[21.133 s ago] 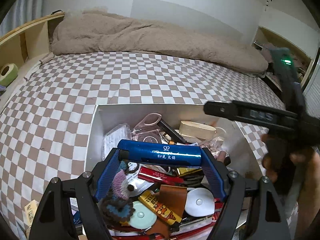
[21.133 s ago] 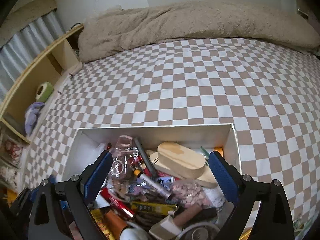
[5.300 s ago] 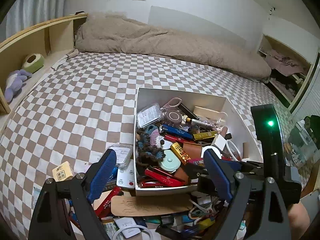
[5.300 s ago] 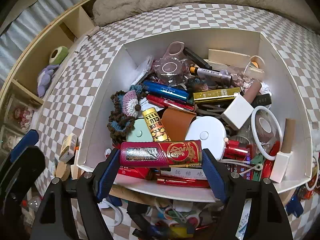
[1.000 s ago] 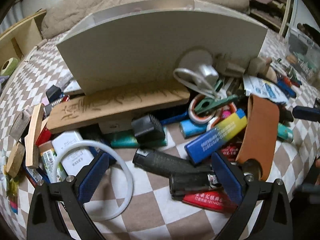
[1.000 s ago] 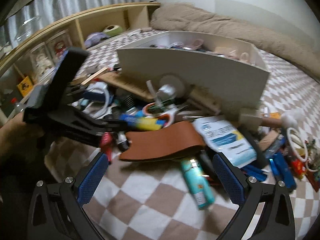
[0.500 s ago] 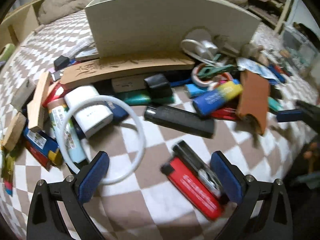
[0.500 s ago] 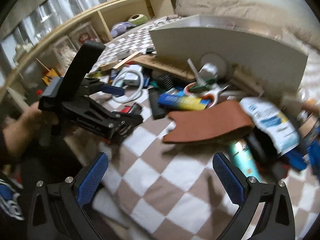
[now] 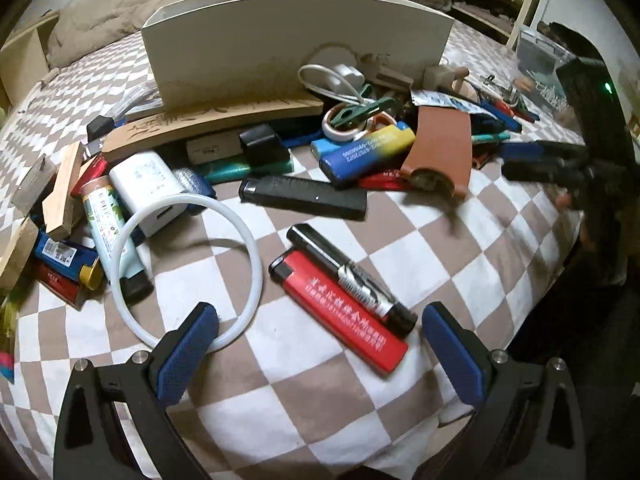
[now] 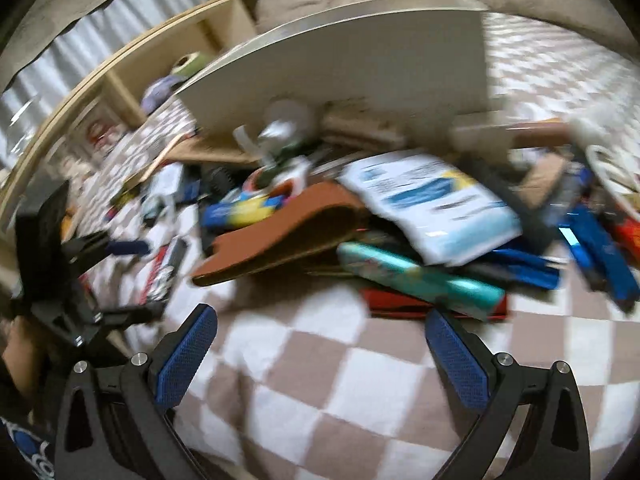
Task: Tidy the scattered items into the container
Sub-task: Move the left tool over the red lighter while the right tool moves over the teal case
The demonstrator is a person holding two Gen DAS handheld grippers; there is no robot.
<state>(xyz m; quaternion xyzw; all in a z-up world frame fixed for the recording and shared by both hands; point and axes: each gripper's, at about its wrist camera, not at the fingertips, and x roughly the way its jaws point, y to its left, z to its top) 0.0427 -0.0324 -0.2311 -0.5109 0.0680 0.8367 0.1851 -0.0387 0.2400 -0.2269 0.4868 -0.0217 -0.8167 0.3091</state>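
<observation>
Left gripper (image 9: 318, 344) hangs over the checkered bed (image 9: 460, 272), jaws wide apart, holding nothing. Landmark: white container (image 9: 296, 36) on the bed. Scattered items lie in front of the container: red lighter (image 9: 340, 300) and black marker (image 9: 352, 276) side by side, touching, nearest the left gripper; white ring (image 9: 184, 268) left of them, its near edge by the left blue finger (image 9: 186, 354). Closer to the container: black bar (image 9: 304, 198), blue-yellow lighter (image 9: 368, 152), brown leather piece (image 9: 440, 148), wooden board (image 9: 212, 120) against the container's front wall. Right gripper (image 10: 320, 360) also spread apart and empty, low over the bed; that view is blurred, teal tube (image 10: 420, 276) just beyond its right finger.
</observation>
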